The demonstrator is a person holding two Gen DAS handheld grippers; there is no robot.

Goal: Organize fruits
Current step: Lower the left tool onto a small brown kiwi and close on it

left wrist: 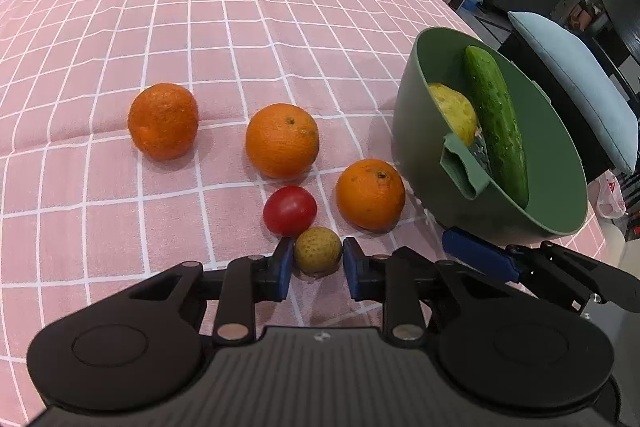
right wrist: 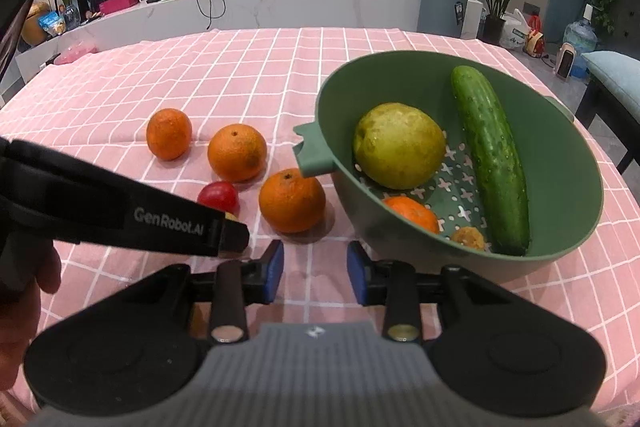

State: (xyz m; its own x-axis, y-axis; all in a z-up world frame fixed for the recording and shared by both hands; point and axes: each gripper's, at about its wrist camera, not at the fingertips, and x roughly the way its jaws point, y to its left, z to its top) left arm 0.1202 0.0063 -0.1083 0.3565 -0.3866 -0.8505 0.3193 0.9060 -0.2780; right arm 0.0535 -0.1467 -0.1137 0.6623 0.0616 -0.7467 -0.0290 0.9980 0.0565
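My left gripper (left wrist: 317, 259) has its blue pads on either side of a small yellow-brown fruit (left wrist: 317, 251) lying on the pink checked cloth; the pads look to be touching it. A red tomato (left wrist: 289, 210) lies just beyond it. Three oranges lie on the cloth (left wrist: 163, 121) (left wrist: 282, 140) (left wrist: 370, 193). A green colander bowl (right wrist: 568, 155) holds a cucumber (right wrist: 492, 155), a pear (right wrist: 399, 145), an orange (right wrist: 412, 213) and a small brown fruit (right wrist: 468, 238). My right gripper (right wrist: 315, 269) is open and empty, in front of the bowl.
The table's right edge runs just past the bowl, with a blue-cushioned chair (left wrist: 576, 83) beside it. The left gripper's body (right wrist: 120, 211) crosses the left of the right wrist view. The far half of the cloth (left wrist: 200, 19) carries nothing.
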